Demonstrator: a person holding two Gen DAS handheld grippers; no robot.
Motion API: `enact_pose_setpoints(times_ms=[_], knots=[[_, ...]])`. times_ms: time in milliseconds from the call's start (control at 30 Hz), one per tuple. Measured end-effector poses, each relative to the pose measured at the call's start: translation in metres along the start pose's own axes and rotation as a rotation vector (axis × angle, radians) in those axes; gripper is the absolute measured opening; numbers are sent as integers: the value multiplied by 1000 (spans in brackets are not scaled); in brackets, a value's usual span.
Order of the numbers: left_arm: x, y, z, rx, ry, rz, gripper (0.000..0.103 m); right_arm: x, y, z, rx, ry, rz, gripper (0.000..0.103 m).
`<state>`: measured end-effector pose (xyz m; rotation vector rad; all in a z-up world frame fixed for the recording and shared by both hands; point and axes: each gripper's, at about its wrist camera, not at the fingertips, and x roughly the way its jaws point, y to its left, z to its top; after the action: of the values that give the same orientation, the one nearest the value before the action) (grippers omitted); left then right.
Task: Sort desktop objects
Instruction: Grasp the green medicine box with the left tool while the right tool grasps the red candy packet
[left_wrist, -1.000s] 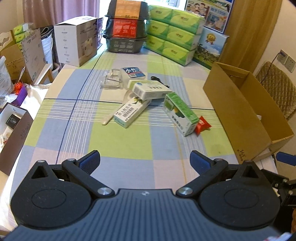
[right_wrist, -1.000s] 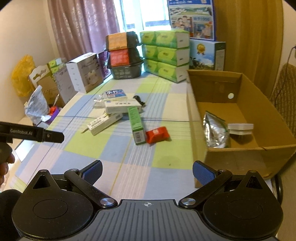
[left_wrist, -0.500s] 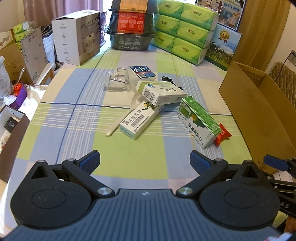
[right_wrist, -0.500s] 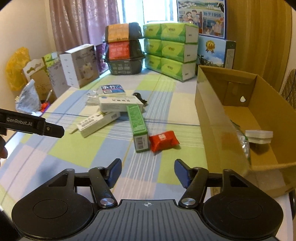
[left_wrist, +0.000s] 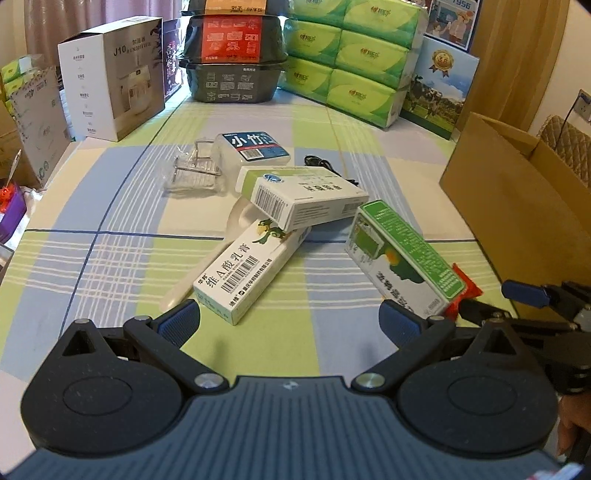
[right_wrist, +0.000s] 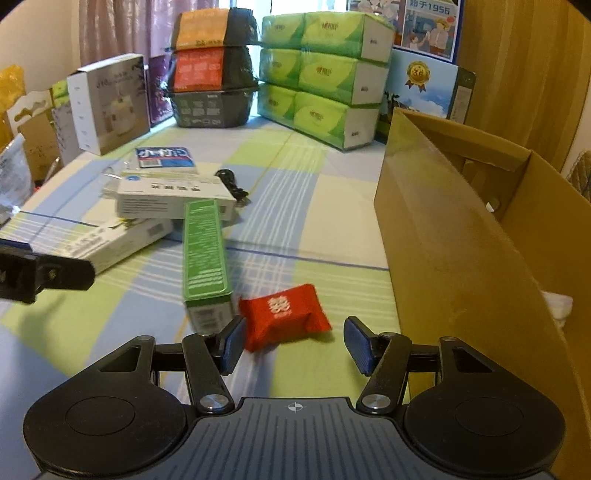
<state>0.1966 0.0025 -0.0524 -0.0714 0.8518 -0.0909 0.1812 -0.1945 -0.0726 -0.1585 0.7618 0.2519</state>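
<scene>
now the right hand-held gripper (right_wrist: 293, 341) is hovering partly open, holding nothing, its blue pads flanking one red packet (right_wrist: 284, 319) lying just ahead on the checked worktop (right_wrist: 325, 206). one green box (right_wrist: 205, 254) is lying just left of it, one cardboard box (right_wrist: 458, 254) standing right. the left hand-held gripper (left_wrist: 290, 321) is gaping wide and empty, two white boxes (left_wrist: 240, 275) stacked crosswise just ahead.

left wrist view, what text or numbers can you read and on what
"J10 HUMIDIFIER": white carton
"小竹": blue-labelled pack
"维A酸乳膏": long white box
"1956": poster
Green box, barcoded white box, black tubs, tissue packs: print too small or blurred.
</scene>
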Motion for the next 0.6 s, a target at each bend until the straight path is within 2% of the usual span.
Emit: enact_pose_setpoints(times_ms=[100,233,333,500,600], knots=[[6,1,-1,-9,8,-22,101,10,1,2,1,2,32,57],[10,2,1,-29,7,-52,101,10,12,0,-46,-19,174,57],[11,-3,4,-21,-1,-85,101,6,19,-2,-94,-38,140,57],[17,-21,12,15,-7,-166,101,13,1,-4,-32,13,49,61],[26,-34,18,56,5,-183,91,16,-7,-4,-35,17,42,67]])
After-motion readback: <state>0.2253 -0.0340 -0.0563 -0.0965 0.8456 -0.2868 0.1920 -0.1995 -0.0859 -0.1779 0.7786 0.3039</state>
